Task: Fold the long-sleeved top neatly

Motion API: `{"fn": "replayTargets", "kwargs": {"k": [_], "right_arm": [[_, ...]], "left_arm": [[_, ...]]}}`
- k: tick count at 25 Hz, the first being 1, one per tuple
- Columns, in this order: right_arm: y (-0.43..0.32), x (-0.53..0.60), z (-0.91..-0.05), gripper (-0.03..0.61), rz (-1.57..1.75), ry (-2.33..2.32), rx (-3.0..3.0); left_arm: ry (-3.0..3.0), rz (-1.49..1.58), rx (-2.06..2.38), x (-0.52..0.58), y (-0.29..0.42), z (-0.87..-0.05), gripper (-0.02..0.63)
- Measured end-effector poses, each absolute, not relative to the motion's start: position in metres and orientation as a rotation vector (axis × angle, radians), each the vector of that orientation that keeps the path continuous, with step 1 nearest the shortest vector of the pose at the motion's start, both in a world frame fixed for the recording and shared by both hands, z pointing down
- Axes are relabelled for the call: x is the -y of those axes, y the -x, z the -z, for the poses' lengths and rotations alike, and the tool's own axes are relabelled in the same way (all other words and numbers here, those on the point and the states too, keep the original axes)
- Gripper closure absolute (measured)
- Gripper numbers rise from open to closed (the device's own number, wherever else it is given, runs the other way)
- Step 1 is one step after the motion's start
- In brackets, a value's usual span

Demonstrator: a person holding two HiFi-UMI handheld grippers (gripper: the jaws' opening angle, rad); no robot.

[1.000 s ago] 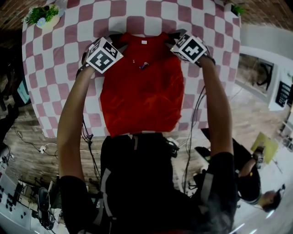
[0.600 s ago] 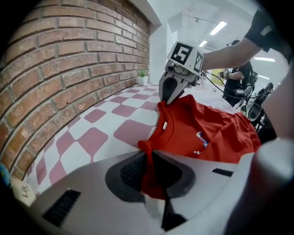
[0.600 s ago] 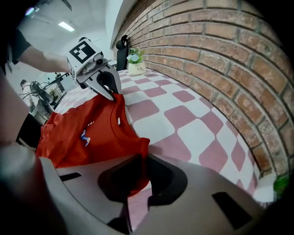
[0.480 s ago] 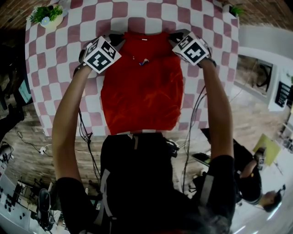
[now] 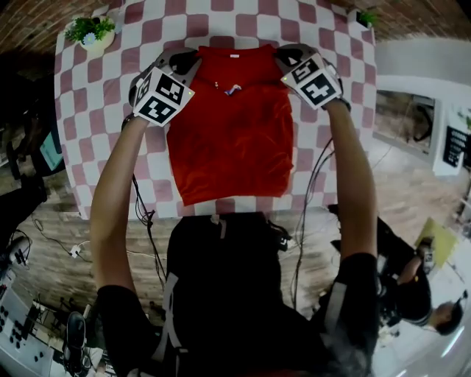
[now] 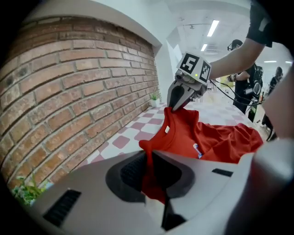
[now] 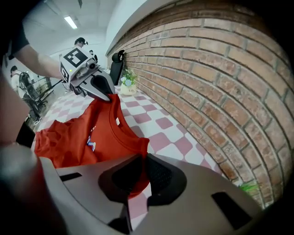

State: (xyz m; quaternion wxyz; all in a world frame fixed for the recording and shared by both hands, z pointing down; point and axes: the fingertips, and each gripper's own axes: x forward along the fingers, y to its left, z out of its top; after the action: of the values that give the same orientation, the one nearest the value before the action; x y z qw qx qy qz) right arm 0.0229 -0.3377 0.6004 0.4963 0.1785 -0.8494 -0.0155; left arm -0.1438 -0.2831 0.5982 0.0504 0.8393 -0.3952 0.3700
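Top (image 5: 232, 129) (red), shoulders pinched, lifted

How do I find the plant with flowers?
Start at the checked table. The flowering plant sits at its far left corner, in a white bowl. The other plant, far right, is smaller and plain green.
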Motion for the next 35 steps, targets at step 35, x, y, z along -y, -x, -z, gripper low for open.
{"fn": "replayTargets", "kwargs": {"k": [35], "right_arm": [[-0.098,0.027,-0.495,0.547,0.157,-0.718,2.147]], "left_arm": [[-2.772,-0.882,1.332,-0.006,0.074,-0.499,0.572]]}}
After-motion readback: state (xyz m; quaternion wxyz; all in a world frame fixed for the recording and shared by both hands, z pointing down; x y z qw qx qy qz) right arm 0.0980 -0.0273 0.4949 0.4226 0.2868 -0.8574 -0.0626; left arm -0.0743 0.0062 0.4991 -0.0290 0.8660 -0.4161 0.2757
